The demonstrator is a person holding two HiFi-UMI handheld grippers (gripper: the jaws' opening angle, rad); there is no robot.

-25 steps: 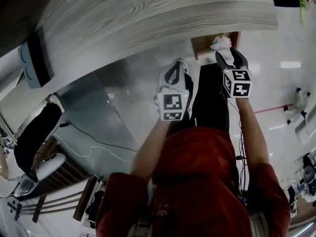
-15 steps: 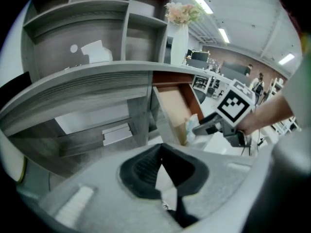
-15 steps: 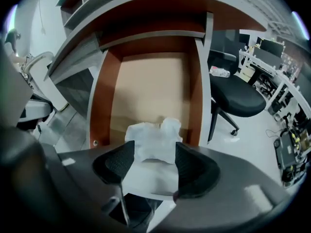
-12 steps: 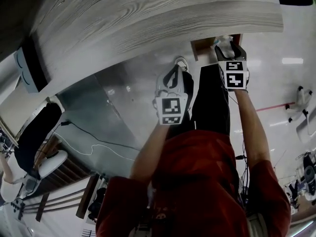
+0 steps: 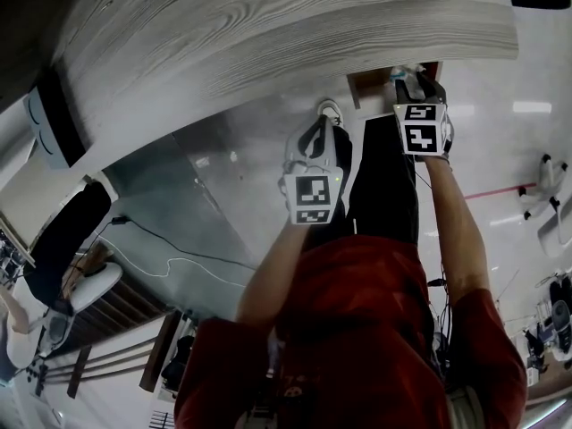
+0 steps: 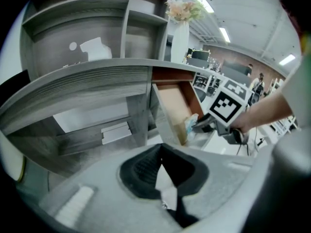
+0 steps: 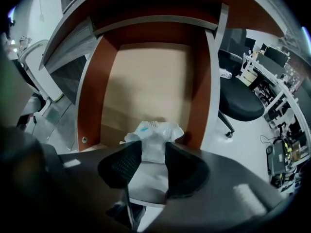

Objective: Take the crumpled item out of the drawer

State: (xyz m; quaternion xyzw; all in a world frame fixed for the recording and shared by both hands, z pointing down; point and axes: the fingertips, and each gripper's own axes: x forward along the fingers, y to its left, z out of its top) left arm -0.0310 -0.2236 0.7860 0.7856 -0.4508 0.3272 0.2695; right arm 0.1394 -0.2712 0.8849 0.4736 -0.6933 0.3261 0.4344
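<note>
Right tool (image 7: 153, 152) is at the front of the open drawer (image 7: 95, 91), jaws closing on the crumpled item (image 7: 153, 132), which sits between them with both pads touching its sides. The item is a small white wad, creased and bunched like thin plastic or paper, with a patch of blue print on top. It sits on the drawer's pale floor at the front edge, between the red-brown side walls. In the head view the drawer sticks out from under the right end of the grey wood-grain bench (image 5: 268, 25), and my right arm reaches straight in. Left tool (image 6: 161, 152) is closed with nothing in it, held out in front of the bench, well apart from the drawer.
</note>
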